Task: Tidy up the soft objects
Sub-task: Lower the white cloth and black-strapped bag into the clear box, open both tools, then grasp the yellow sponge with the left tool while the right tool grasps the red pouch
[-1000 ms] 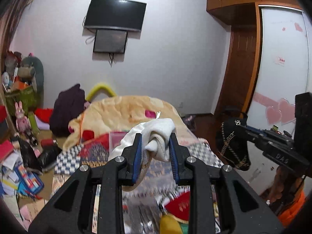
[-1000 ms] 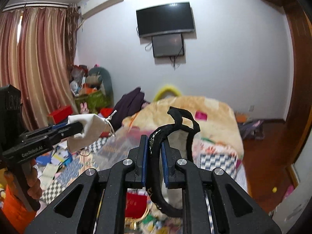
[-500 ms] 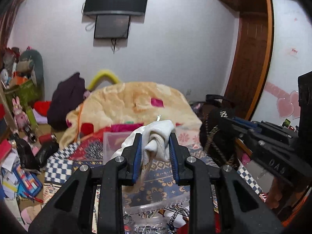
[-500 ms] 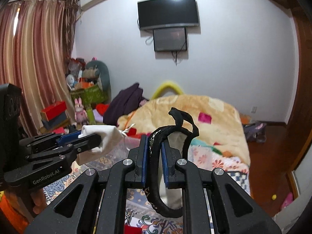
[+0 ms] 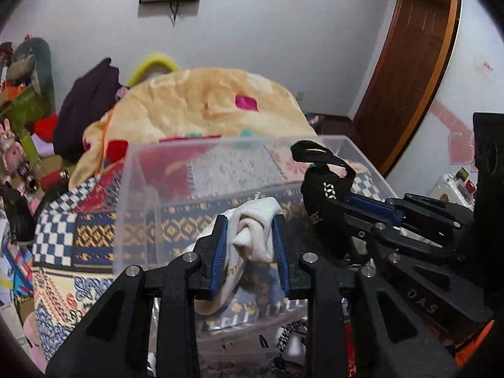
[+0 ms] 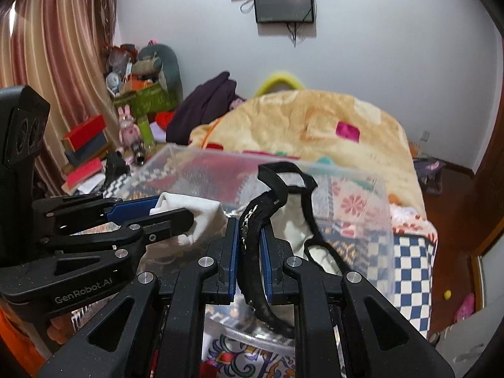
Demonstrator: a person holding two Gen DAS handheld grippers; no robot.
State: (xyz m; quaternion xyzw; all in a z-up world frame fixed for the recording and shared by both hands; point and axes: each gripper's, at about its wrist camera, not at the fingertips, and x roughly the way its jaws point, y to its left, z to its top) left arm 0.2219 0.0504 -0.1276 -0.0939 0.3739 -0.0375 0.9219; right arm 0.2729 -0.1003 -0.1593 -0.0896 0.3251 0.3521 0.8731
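The left gripper (image 5: 249,245) is clenched on a bunched white cloth (image 5: 252,230), its blue pads pressing the fabric from both sides while a loose end hangs below the fingers. In the right wrist view the same cloth (image 6: 201,217) shows between the left gripper's fingers, coming in from the left.

The right gripper (image 6: 249,249) is clenched on a black strap (image 6: 252,245) with small metallic studs, part of a black and white piece whose loops rise above the fingers and trail down below them. In the left wrist view this black piece (image 5: 324,186) sits at the tip of the right gripper (image 5: 340,204), just to the right of the white cloth.

Both grippers are held side by side, close together, at the near edge of a clear plastic bin (image 5: 132,189), which stands on a bed with a patterned, checked cover (image 5: 53,233). Both soft items appear to hang over the bin's opening; whether either touches the bottom cannot be told. A yellow blanket (image 6: 315,126) is heaped behind the bin (image 6: 378,220).
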